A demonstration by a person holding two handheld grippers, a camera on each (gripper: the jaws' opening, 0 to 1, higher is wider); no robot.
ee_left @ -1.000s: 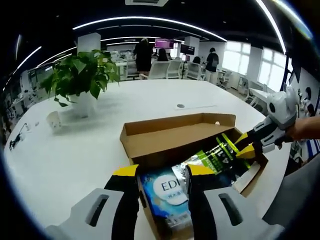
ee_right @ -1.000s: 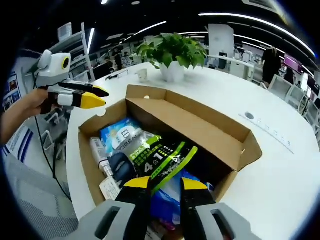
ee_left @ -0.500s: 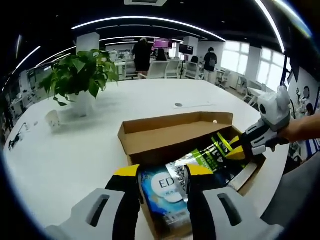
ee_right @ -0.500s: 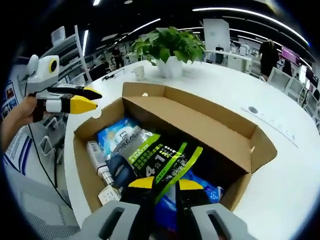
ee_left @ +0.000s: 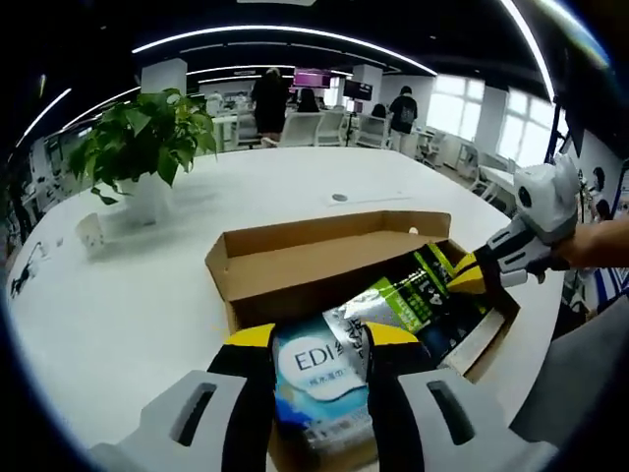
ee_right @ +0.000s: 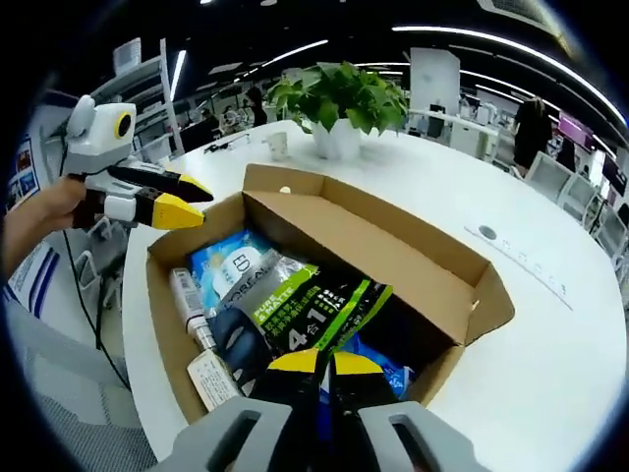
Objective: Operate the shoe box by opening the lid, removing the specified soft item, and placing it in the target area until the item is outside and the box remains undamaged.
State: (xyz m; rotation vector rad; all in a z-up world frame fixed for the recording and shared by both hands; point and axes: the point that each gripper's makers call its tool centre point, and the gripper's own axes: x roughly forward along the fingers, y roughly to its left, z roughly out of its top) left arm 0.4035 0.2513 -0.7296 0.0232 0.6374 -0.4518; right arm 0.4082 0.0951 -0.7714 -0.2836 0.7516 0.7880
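The shoe box sat open near one edge of the big white table; its lid flap stood up along the far side. Inside lay soft packs all mixed together; a black and green pouch lay on top, slanting across the middle; a blue and white pack lay under it, toward the box corner nearest the left gripper; a small white tube lay along the side wall.

In the right gripper view, the right gripper was at the near edge of the box; its yellow tips were pressed close together on the bottom edge of the black and green pouch, pinching it. In the left gripper view, that same gripper reached in from the right, touching the pouch at the box wall.

The left gripper hung over the other end of the box; its jaws were spread apart, with the blue and white pack showing between them; they held nothing. In the right gripper view it pointed toward the box corner, a hand holding it.

A leafy green plant in a white pot stood farther along the table, well apart from the box; a small white cup stood near it; people stood far off in the room.
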